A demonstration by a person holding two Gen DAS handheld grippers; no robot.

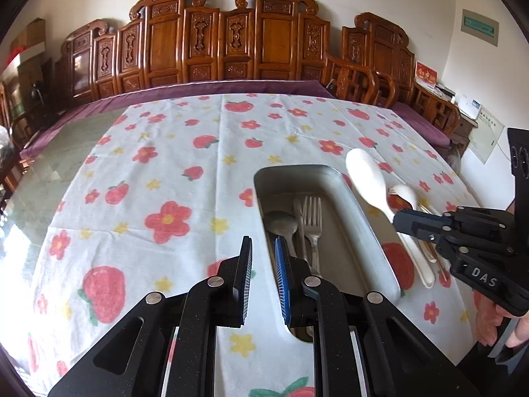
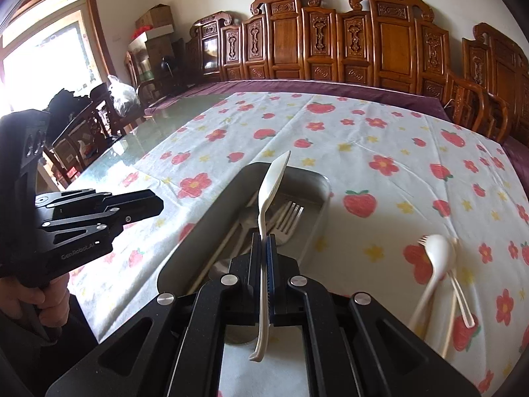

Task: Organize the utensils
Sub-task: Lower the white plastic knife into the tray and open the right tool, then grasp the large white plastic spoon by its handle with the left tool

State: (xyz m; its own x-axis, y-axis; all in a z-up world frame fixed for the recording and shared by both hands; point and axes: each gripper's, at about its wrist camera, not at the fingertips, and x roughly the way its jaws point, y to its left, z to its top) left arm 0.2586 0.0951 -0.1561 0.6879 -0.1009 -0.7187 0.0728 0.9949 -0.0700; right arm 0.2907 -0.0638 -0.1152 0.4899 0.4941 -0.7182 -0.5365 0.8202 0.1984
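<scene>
A metal tray (image 1: 297, 167) lies on the flowered tablecloth, with a metal spoon (image 1: 281, 223) and metal forks (image 1: 312, 218) in it. My left gripper (image 1: 263, 241) hovers over the tray's near left edge, its jaws slightly apart and empty. My right gripper (image 2: 264, 241) is shut on the handle of a white plastic spoon (image 2: 272, 182), whose bowl is raised over the tray (image 2: 327, 182) and the forks (image 2: 291, 215). The left wrist view shows that spoon (image 1: 365, 178) held in the right gripper (image 1: 398, 219) just right of the tray. The left gripper (image 2: 158, 205) appears at the left.
On the cloth right of the tray lie another white spoon (image 2: 436, 251) and a pale plastic fork (image 2: 458, 284), blurred. Carved wooden chairs (image 1: 271, 43) line the table's far side. Bare glass tabletop (image 1: 66, 152) extends left of the cloth. A hand (image 2: 43, 301) grips the left tool.
</scene>
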